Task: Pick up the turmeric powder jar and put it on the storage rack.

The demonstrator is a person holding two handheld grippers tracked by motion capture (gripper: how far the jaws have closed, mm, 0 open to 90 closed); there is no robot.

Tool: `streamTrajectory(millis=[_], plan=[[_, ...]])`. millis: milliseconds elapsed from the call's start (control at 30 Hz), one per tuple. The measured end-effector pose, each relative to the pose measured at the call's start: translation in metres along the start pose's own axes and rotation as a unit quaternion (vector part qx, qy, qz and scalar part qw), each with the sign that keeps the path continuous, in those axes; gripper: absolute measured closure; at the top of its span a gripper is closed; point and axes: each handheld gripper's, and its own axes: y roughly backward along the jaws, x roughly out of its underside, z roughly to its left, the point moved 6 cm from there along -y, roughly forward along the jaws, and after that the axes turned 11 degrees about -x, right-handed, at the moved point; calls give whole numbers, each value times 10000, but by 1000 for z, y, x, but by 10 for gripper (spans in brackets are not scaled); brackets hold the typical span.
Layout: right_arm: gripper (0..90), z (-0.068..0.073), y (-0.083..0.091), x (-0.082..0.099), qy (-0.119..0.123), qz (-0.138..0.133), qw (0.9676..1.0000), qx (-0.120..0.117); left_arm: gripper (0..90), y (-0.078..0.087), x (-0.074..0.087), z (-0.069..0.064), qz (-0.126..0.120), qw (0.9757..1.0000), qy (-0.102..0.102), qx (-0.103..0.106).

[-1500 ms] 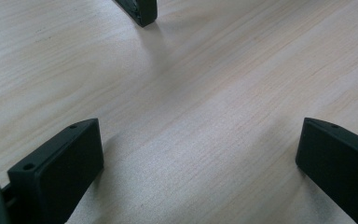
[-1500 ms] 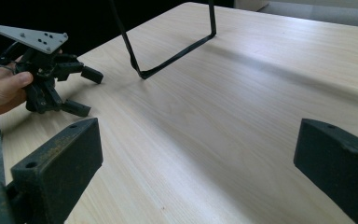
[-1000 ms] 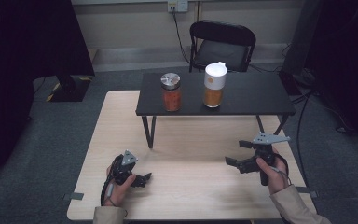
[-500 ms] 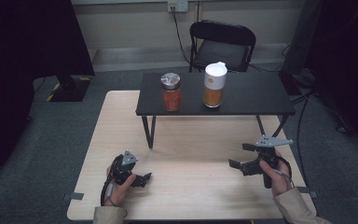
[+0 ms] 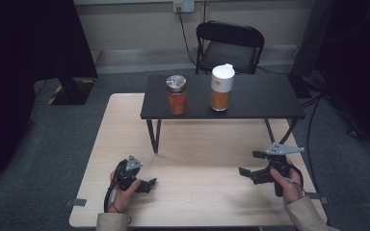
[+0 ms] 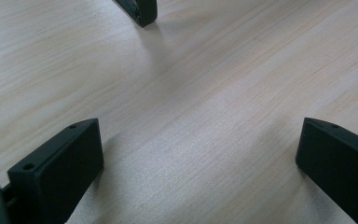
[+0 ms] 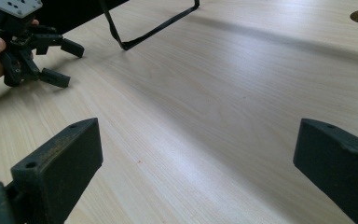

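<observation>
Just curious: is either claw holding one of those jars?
No, both jars stand on the black shelf, far from the open claws.

I read this as a lab or recording studio, not a home. My light wooden table (image 5: 125,125) stands on grey carpet (image 5: 43,154), its near corners marked off with strips of tape (image 5: 78,202) on the floor. Black curtains (image 5: 29,43) hang along the left side and in the far right corner. By the back wall I see a black folding chair (image 5: 230,44) beneath a wall socket (image 5: 183,6) with a cable plugged in, and another cable (image 5: 311,126) trails across the floor at right.
</observation>
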Motion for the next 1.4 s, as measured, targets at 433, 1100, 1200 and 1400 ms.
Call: streamTrajectory(millis=[433,1100,1200,1400], plan=[[1,-3,2,10,17,57,10000,14,0,0,0,0,-1,10000,2,0],[1,-10,9,24,-29,172,9998,95,0,0,0,0,0,10000,-1,0],[1,-11,10,26,-23,193,9998,100,0,0,0,0,0,10000,0,0],[1,-12,12,29,-4,271,9995,157,0,0,0,0,0,10000,0,0]])
